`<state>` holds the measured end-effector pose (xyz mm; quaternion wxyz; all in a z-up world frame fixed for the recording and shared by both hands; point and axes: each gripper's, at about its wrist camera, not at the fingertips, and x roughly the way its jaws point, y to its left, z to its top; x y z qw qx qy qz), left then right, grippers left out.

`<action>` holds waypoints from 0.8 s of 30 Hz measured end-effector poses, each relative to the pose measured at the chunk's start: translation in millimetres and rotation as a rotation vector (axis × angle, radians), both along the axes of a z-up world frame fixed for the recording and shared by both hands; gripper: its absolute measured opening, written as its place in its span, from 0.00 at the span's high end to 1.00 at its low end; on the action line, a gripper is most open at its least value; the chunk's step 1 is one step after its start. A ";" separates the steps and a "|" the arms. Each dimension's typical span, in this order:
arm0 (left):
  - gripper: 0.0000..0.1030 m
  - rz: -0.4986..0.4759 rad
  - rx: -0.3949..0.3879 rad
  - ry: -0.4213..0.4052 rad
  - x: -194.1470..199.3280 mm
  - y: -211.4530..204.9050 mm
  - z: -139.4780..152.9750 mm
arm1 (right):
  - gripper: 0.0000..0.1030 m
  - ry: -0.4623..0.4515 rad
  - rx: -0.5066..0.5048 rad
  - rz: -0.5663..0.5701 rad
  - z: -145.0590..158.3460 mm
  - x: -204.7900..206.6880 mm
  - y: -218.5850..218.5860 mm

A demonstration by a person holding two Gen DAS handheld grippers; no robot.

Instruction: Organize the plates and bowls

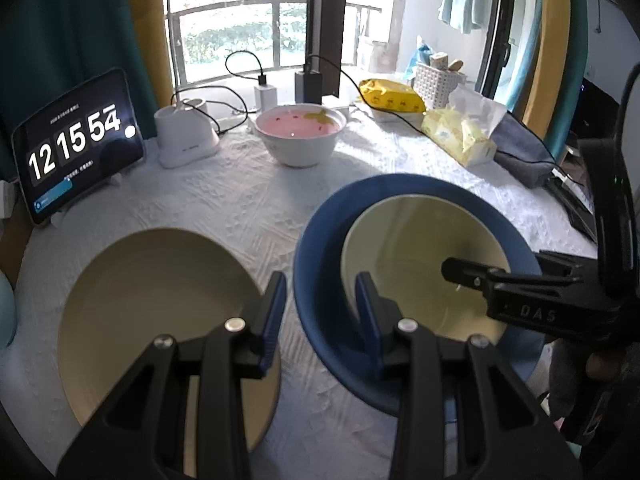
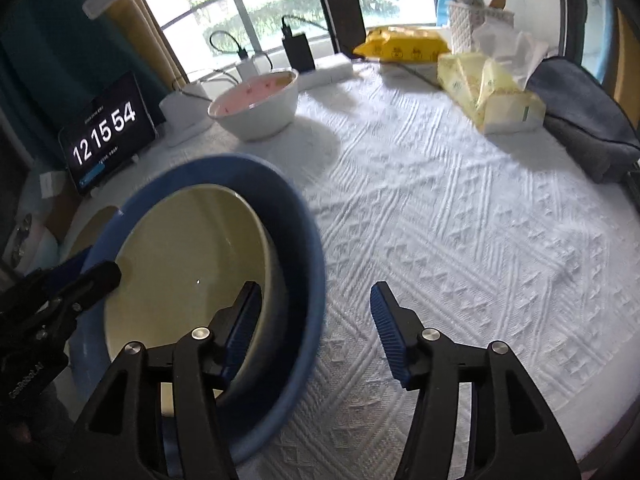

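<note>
Left gripper [image 1: 321, 316] filled the foreground of its own view, jaws spread, straddling the near-left rim of the blue bowl [image 1: 316, 280]: one finger outside over the cloth, the other inside the blue wall, against the cream bowl [image 1: 420, 256] nested in it. Nothing was pinched.

Right gripper [image 2: 316, 324] was likewise spread. Its left finger sat inside the cream bowl [image 2: 188, 264], its right finger outside over bare worktop [image 2: 460, 220], so the walls of both bowls lay between the jaws. Contact with either wall probably wasn't made; the blue bowl [image 2: 304, 240] rim was smeared with blur there, so I can't confirm.

Key relation: the nested pair sat between the two grippers, left one on its left rim, right one on its right rim, both about equally near. Bowls are round, so no long axis to align; what mattered was rim wall versus jaw gap, and both gaps looked wide enough.

Cream plate [image 1: 160, 320] lay flat on the worktop just left of the left gripper, apart from the blue bowl. Pink bowl [image 1: 300, 132] stood well behind, near the far edge, out of immediate reach.

My read: stacking was partly done, with plate and pink bowl left loose. Left gripper was nearer the plate; a short shift left would have put that rim in its jaws.
</note>
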<state>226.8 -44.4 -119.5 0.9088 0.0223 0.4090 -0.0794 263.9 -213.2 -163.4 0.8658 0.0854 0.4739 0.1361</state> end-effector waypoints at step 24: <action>0.62 0.004 -0.013 -0.017 19.4 3.6 12.8 | 0.43 -0.118 0.014 -0.031 35.3 28.0 -8.2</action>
